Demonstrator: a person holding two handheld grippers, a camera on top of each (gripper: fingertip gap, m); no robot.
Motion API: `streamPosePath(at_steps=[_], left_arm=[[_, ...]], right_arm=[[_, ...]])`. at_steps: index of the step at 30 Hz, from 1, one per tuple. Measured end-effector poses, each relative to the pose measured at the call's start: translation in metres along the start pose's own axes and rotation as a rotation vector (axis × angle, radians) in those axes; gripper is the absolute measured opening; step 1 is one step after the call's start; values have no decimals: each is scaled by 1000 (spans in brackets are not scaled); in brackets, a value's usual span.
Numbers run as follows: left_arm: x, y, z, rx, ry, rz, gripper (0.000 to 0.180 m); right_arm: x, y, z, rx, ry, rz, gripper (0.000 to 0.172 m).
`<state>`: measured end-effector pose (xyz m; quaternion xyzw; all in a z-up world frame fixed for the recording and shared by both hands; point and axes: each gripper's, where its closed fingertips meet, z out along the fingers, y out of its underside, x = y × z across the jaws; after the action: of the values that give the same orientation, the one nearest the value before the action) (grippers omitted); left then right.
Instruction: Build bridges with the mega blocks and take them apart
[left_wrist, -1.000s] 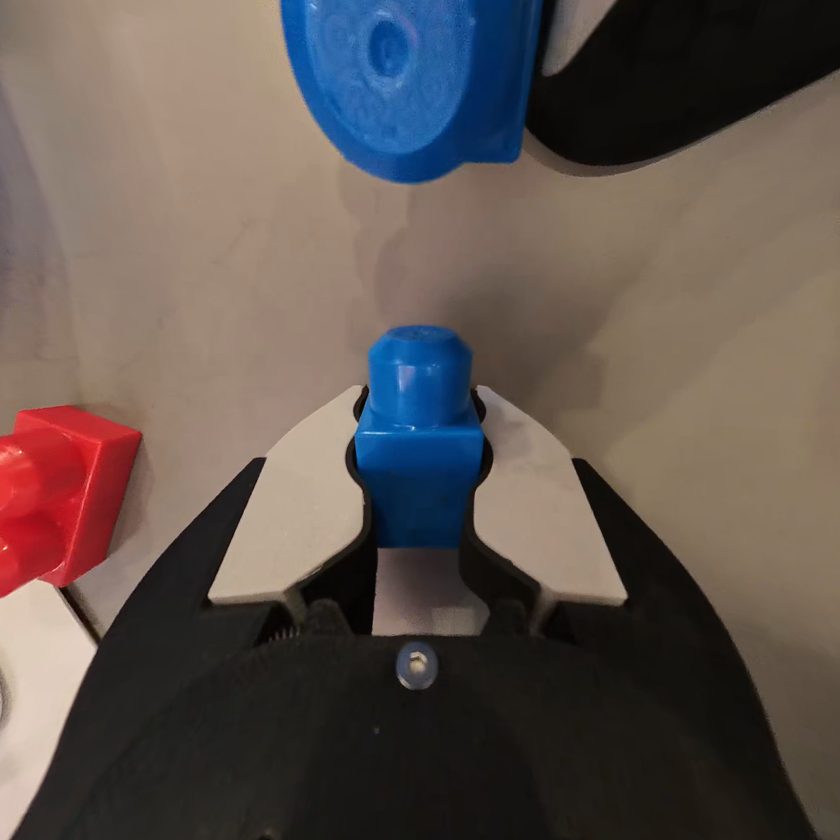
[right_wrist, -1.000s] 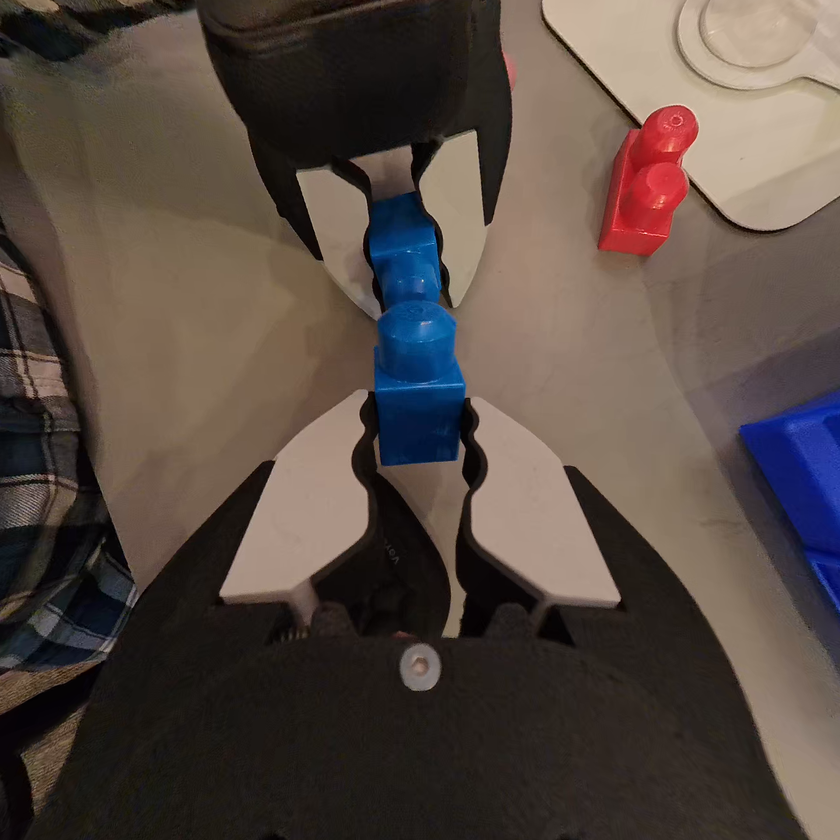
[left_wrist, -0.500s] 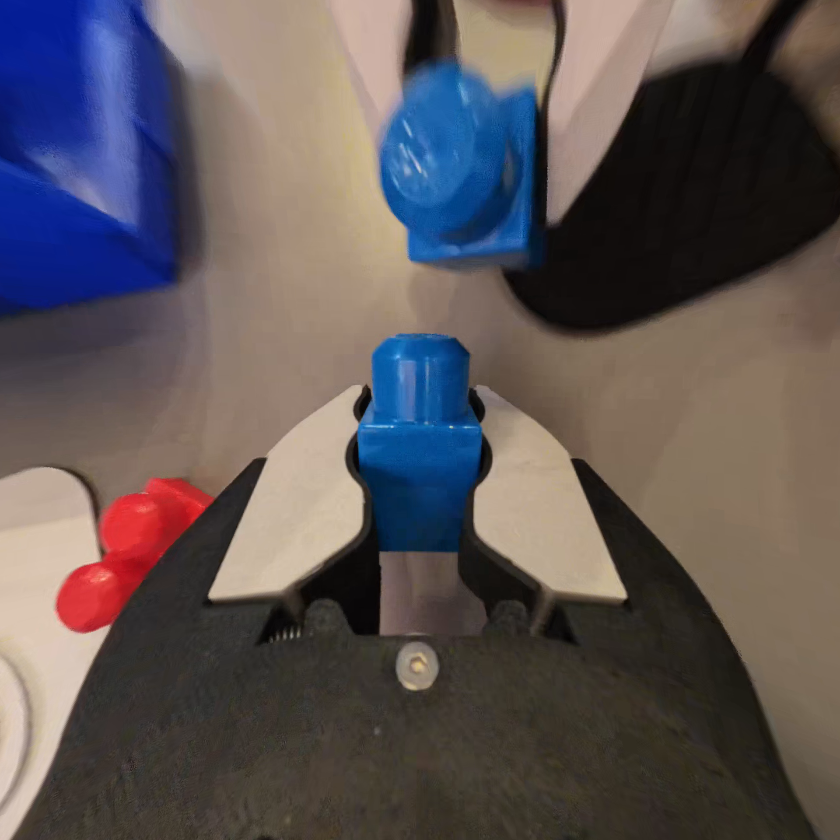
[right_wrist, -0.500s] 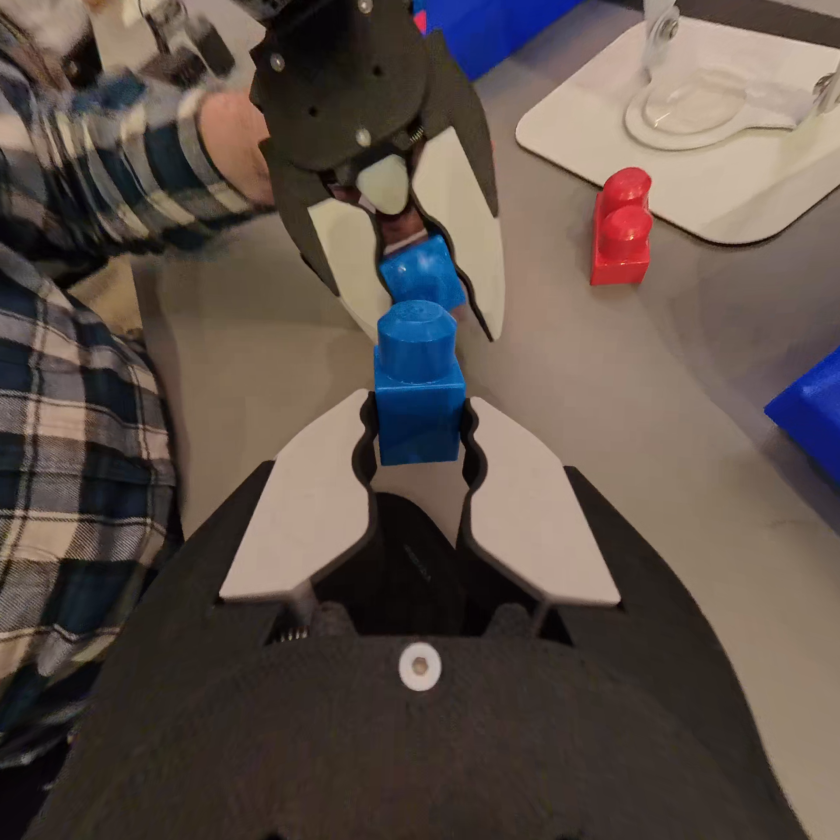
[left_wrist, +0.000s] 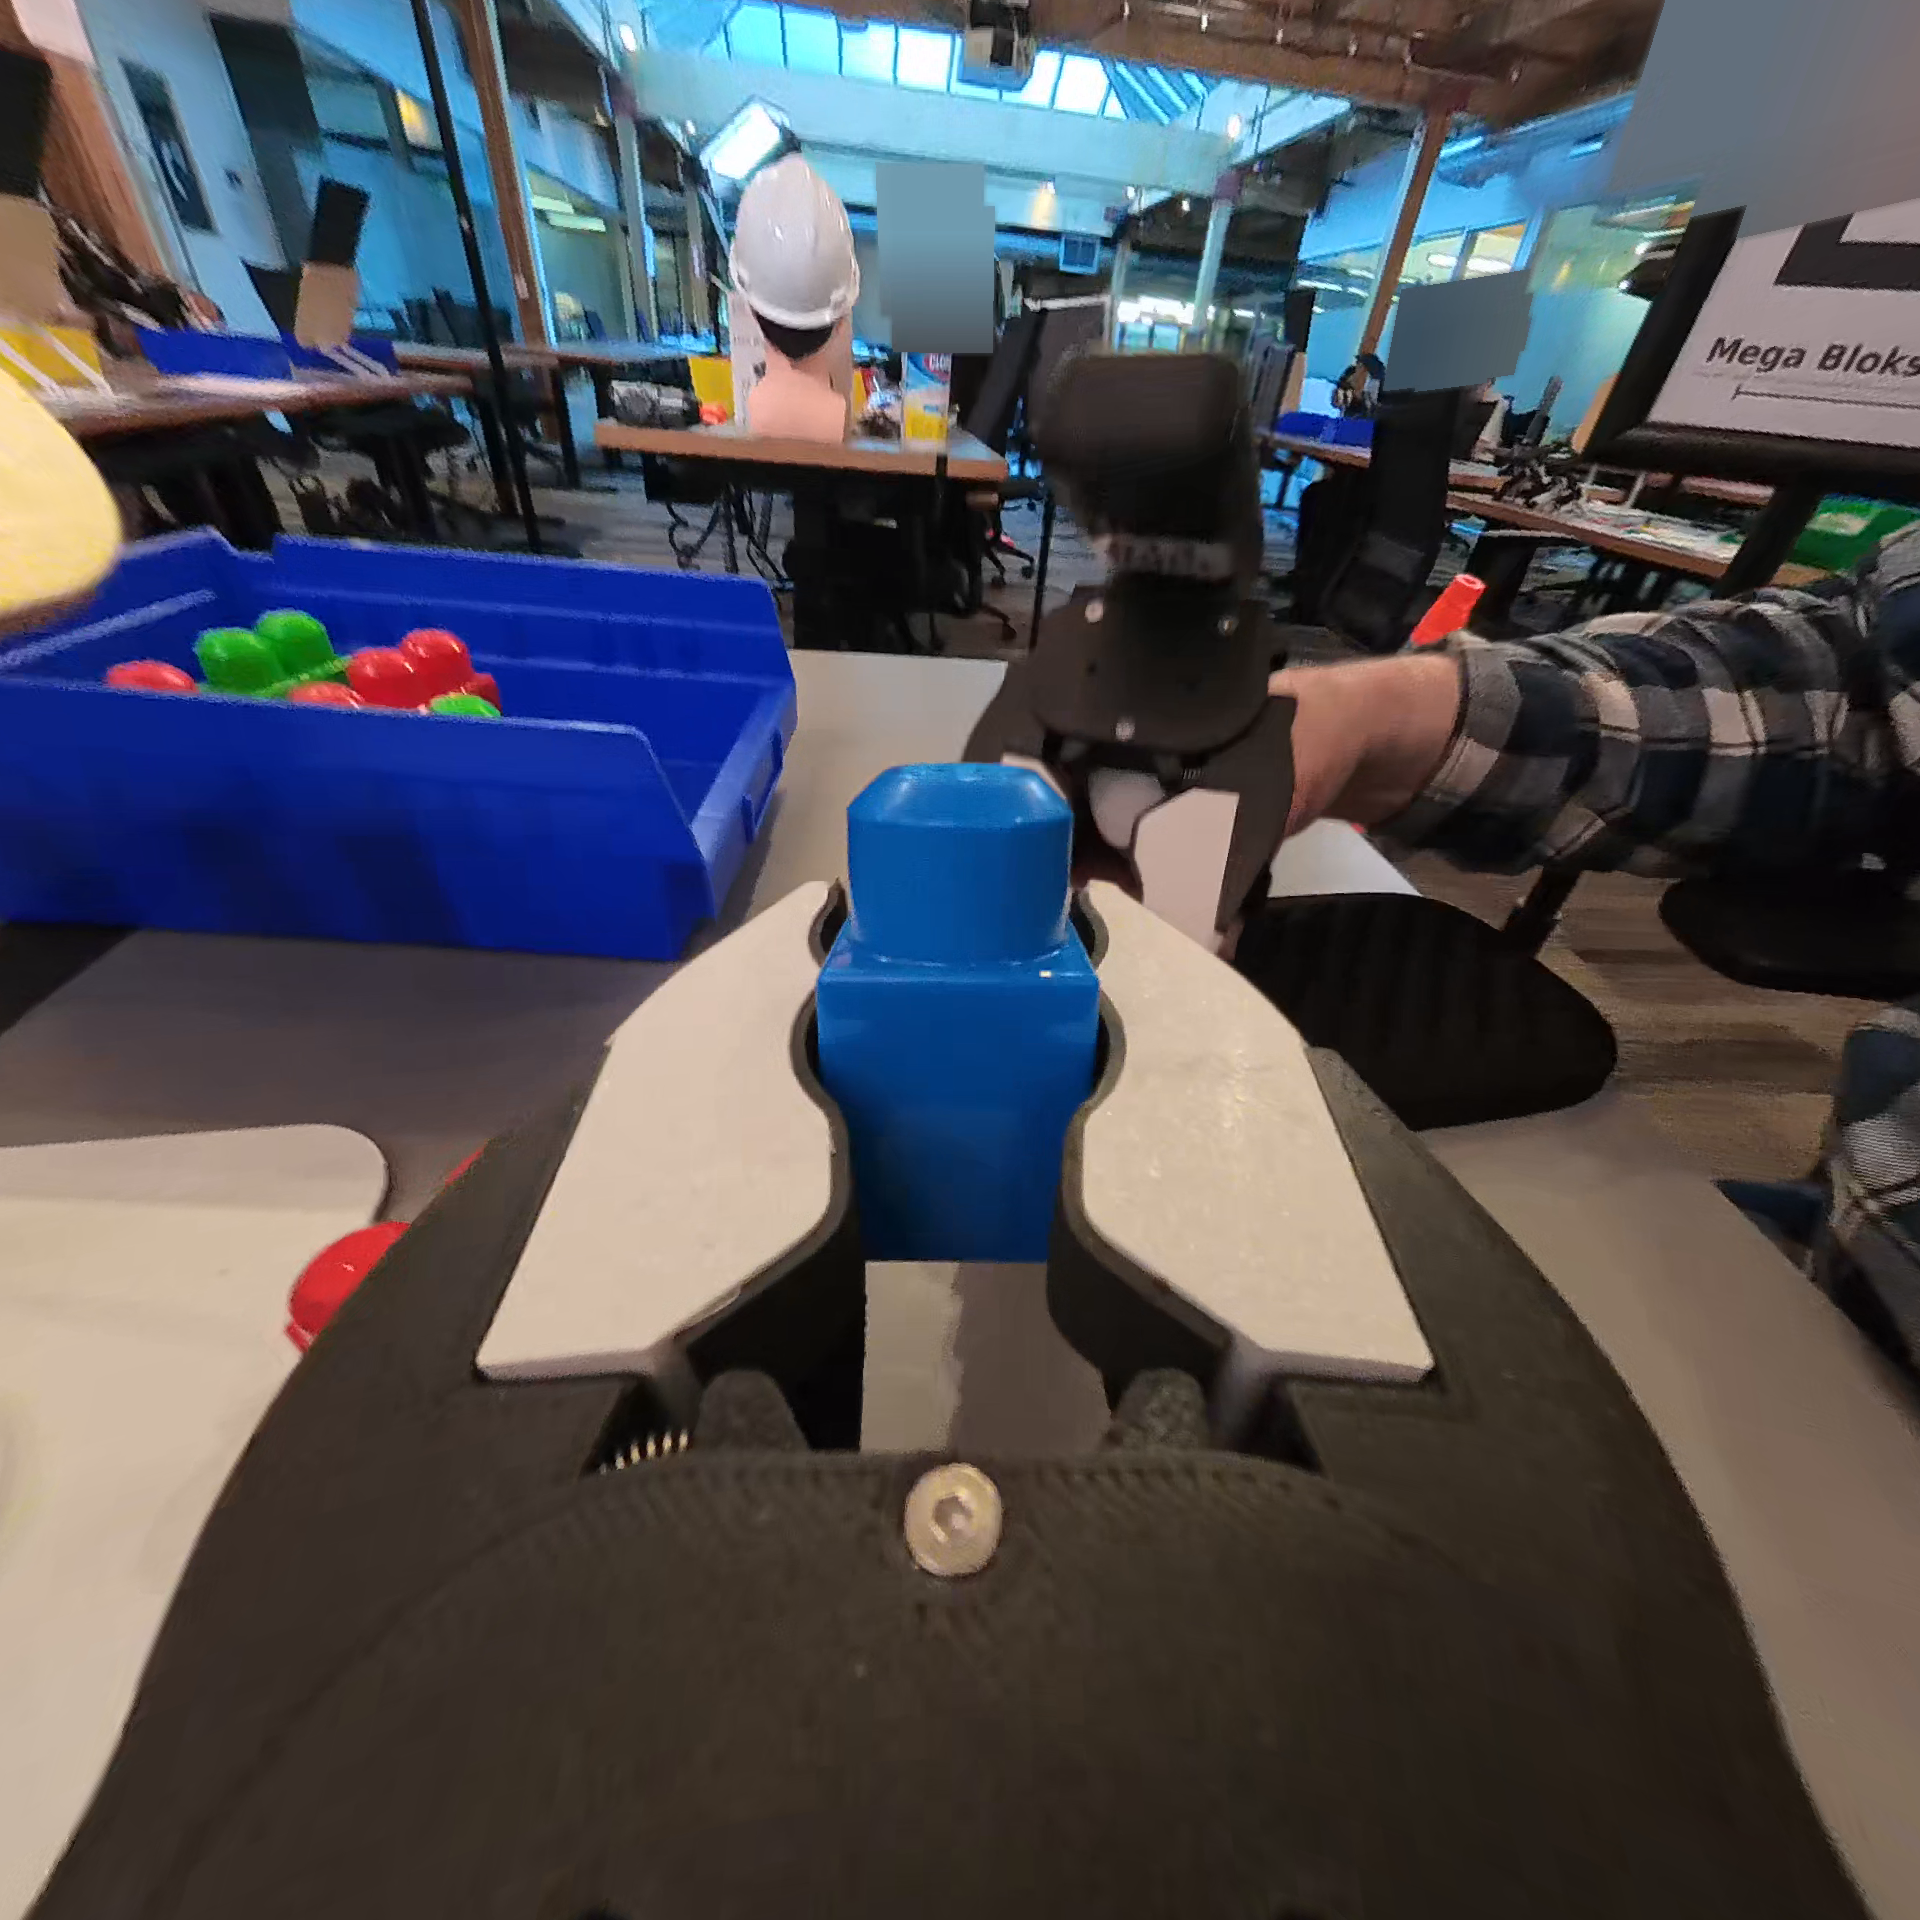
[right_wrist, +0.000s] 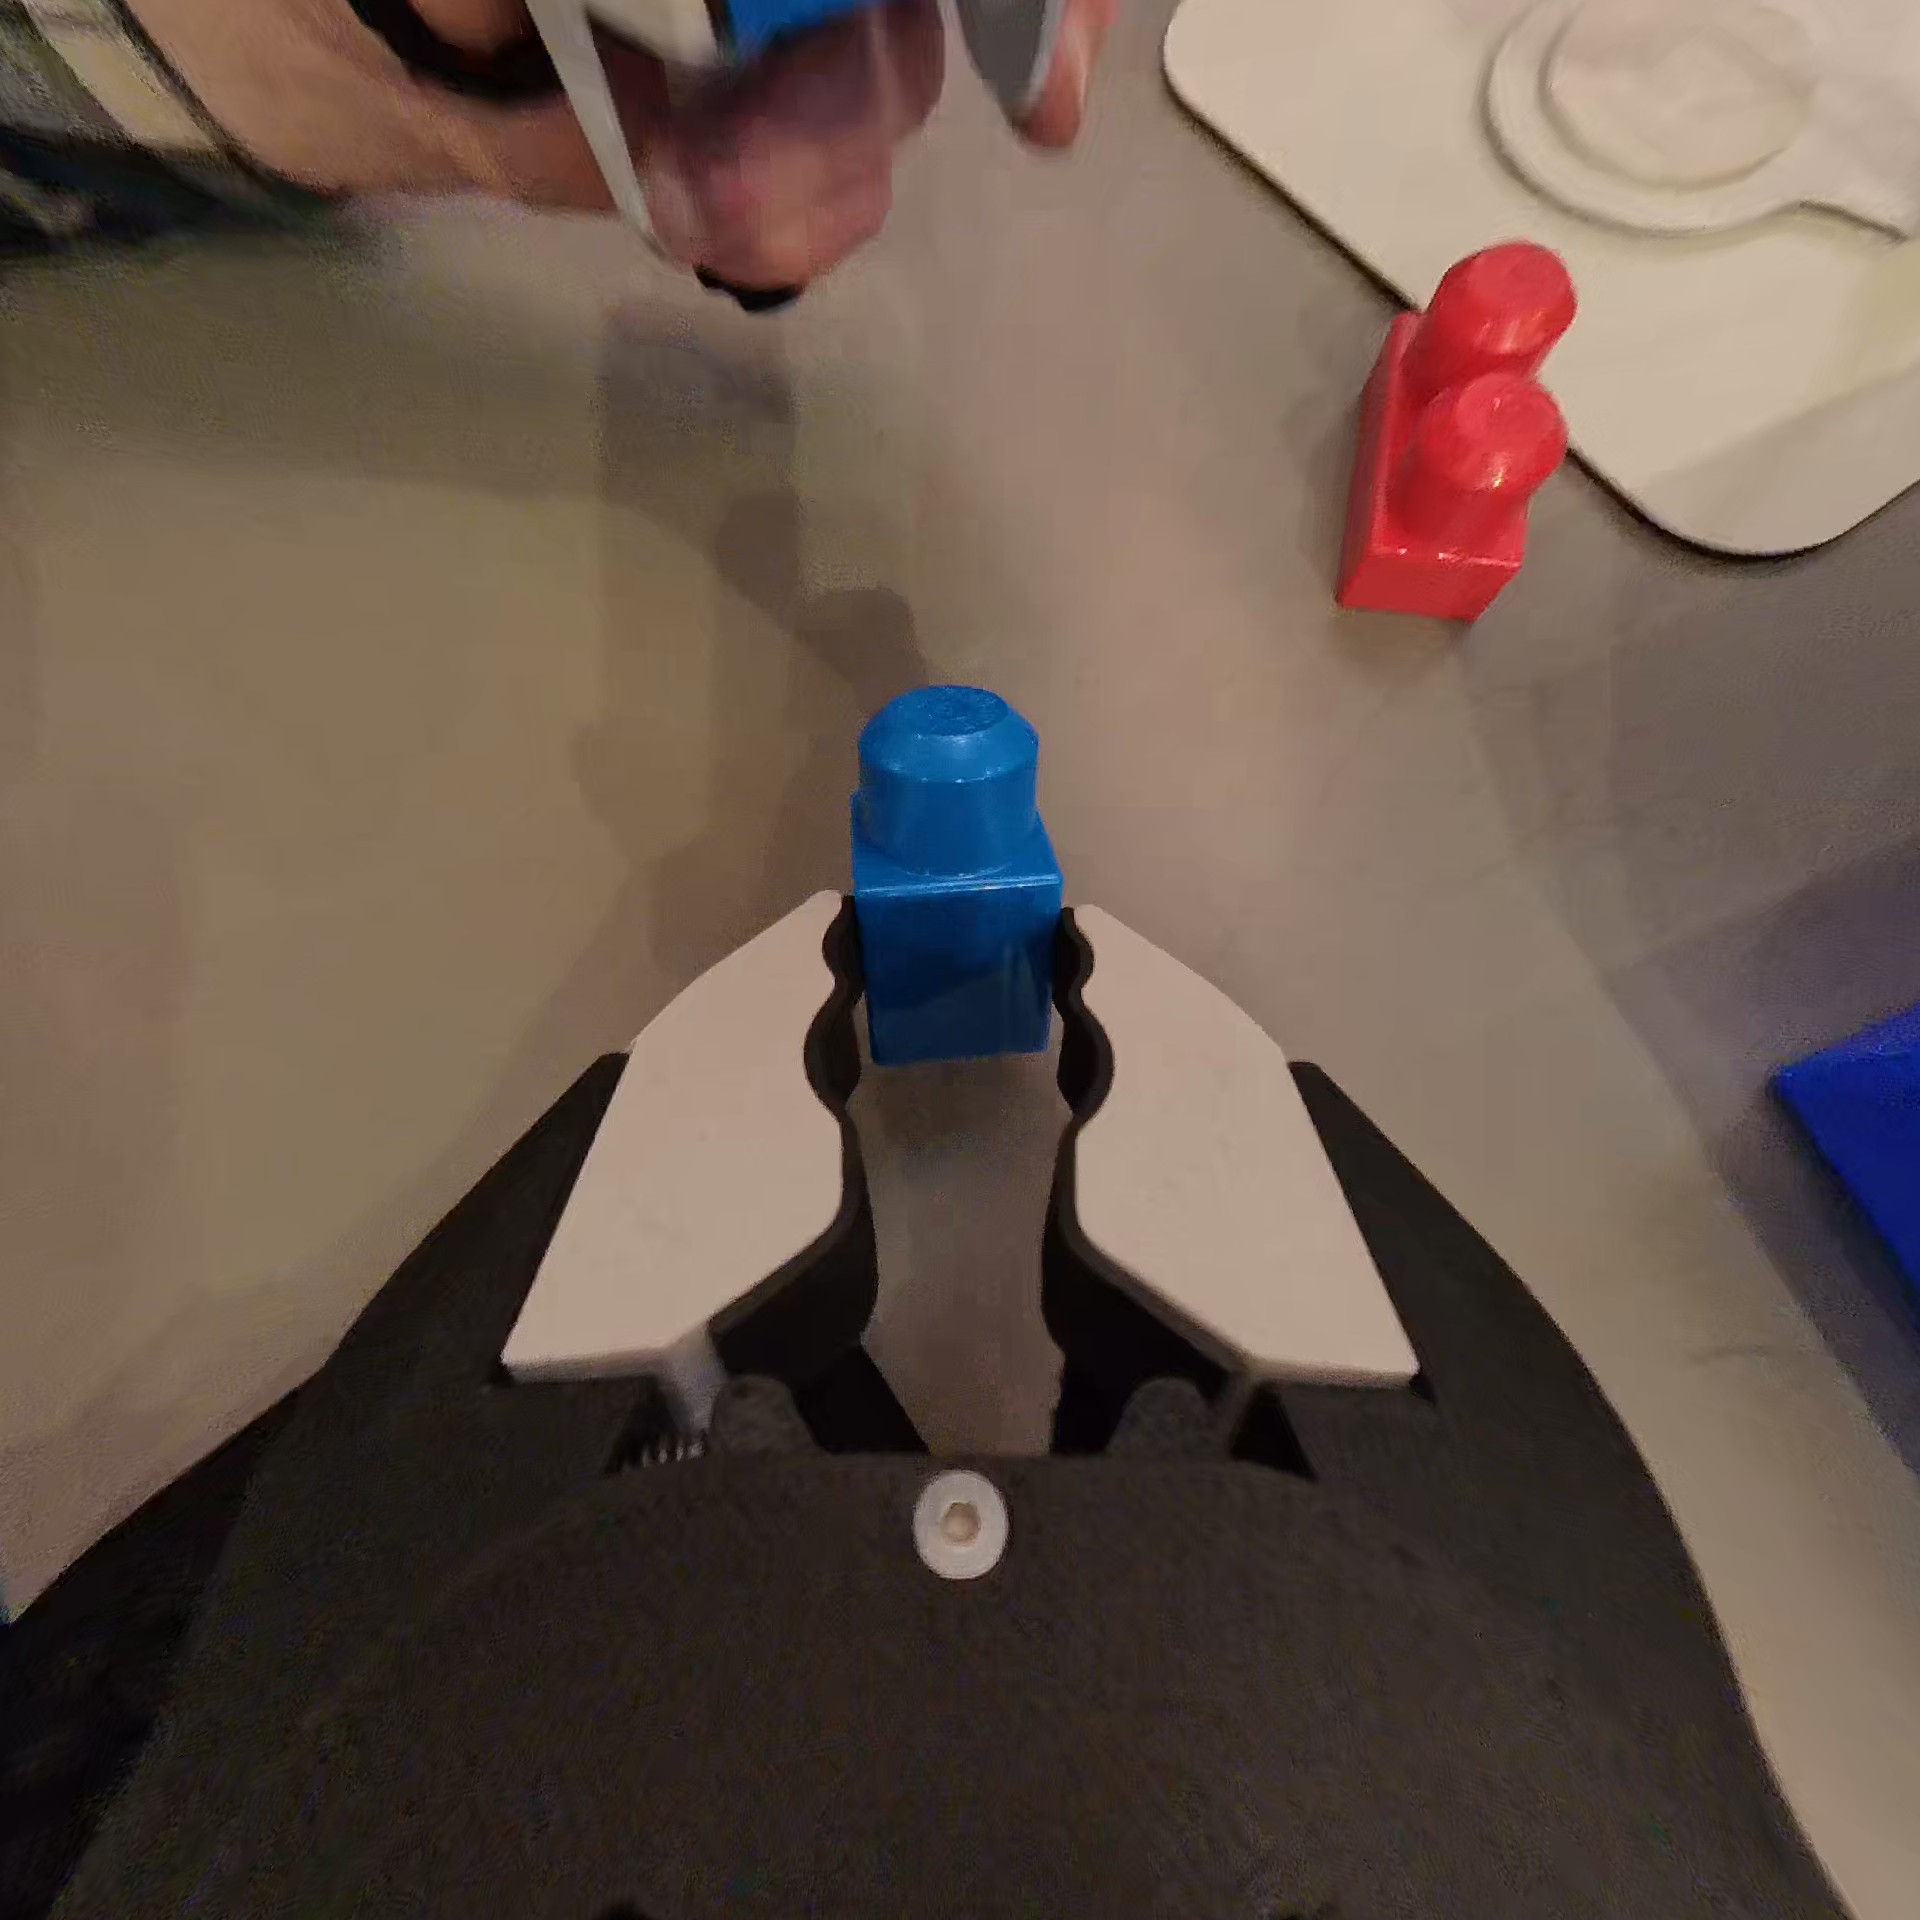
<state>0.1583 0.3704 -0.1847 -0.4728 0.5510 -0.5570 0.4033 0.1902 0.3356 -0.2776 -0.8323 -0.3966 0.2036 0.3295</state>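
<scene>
My left gripper (left_wrist: 958, 935) is shut on a blue one-stud block (left_wrist: 958, 1018), held level above the grey table (left_wrist: 312, 1018), stud pointing forward. My right gripper (right_wrist: 954, 925) is shut on a second blue one-stud block (right_wrist: 951, 904), its pads pressed on the block's lower sides, above the table (right_wrist: 416, 675). The right gripper also shows in the left wrist view (left_wrist: 1153, 727), behind my block, held by a hand in a plaid sleeve. The left gripper shows blurred at the top of the right wrist view (right_wrist: 790, 62). A red two-stud block (right_wrist: 1455, 447) lies on the table to the right.
A blue bin (left_wrist: 395, 769) with red and green blocks stands at the far left of the table. A white mat (right_wrist: 1558, 260) with a clear dish lies beside the red block. A blue bin corner (right_wrist: 1860, 1122) shows at the right edge. A black chair (left_wrist: 1423, 997) is beyond the table. Some 11 cm of space lies between my two pairs of fingers.
The two grippers have drawn apart, each keeping its blue block. My left gripper tilted up from facing the table to level. The left gripper moved to the top of the right view.
</scene>
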Motion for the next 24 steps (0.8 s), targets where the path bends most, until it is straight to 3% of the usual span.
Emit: streamPosePath(at_steps=[8,13,15,19,21,23,24], left_arm=[[10,-12,-3,42,18,45,40],[10,-11,-1,24,-11,100,40],[6,-10,-1,-13,-104,205,40],[-4,-19,4,-73,-343,430,40],[-12,-20,6,-144,-466,539,40],[-12,-21,10,-184,-517,633,40],[-12,-20,11,-205,-538,657,40]], right_arm=[[6,38,1,-125,48,8,36],[9,42,-28,-204,78,44,74],[12,15,-55,-128,130,88,68],[-14,-86,-80,199,52,232,60],[-19,-111,-73,241,46,264,55],[-22,-119,-56,217,23,282,58],[-25,-121,-50,218,-10,294,51]])
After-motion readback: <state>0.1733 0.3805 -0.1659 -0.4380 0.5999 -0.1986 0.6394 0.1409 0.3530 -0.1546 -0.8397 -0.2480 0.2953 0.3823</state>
